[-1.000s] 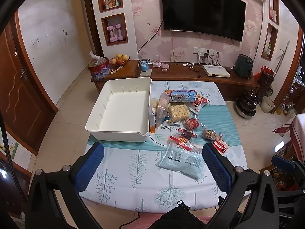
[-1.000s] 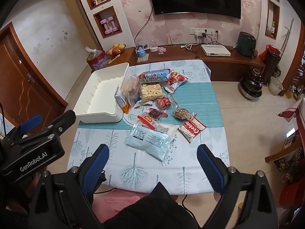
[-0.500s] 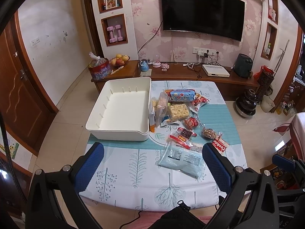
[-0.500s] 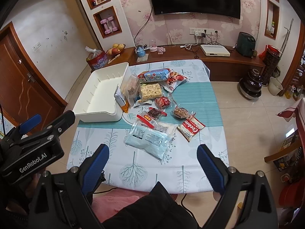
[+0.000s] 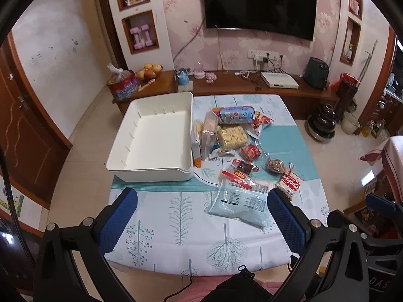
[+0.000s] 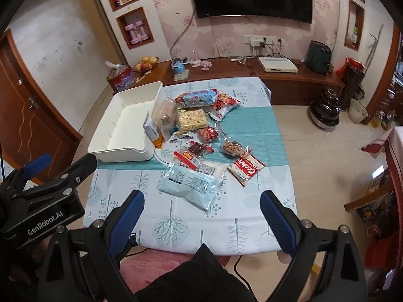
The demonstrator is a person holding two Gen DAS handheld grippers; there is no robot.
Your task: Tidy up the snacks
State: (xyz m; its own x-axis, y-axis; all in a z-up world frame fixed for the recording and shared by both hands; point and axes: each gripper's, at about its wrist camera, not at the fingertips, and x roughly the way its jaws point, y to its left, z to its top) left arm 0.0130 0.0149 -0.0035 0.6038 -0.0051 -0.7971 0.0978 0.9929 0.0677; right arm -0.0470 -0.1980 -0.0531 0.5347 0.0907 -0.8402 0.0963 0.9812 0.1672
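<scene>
Nothing moved since earlier: your left hand-held gripper [image 5: 201, 201] and right hand-held gripper [image 6: 201, 205] hung wide apart, empty, above the desk [image 5: 181, 226]; white bin [image 5: 156, 136] unfilled, snacks [image 5: 234, 136] all beside it, unsorted.

From both wrist cameras I get an evenly lit room, soft indoor light with no hard glare. Shadows under the snack packets on the worktop [image 5: 191, 216] are faint and short. The television [image 5: 259, 2] at the top of the frame reads as a flat dark panel with only a dull sheen. The fisheye bends door frames and walls strongly toward the edges, and the corners fall off to black. The centre is sharp enough that I read packet lettering; the blue pads at the bottom look slightly soft.
</scene>
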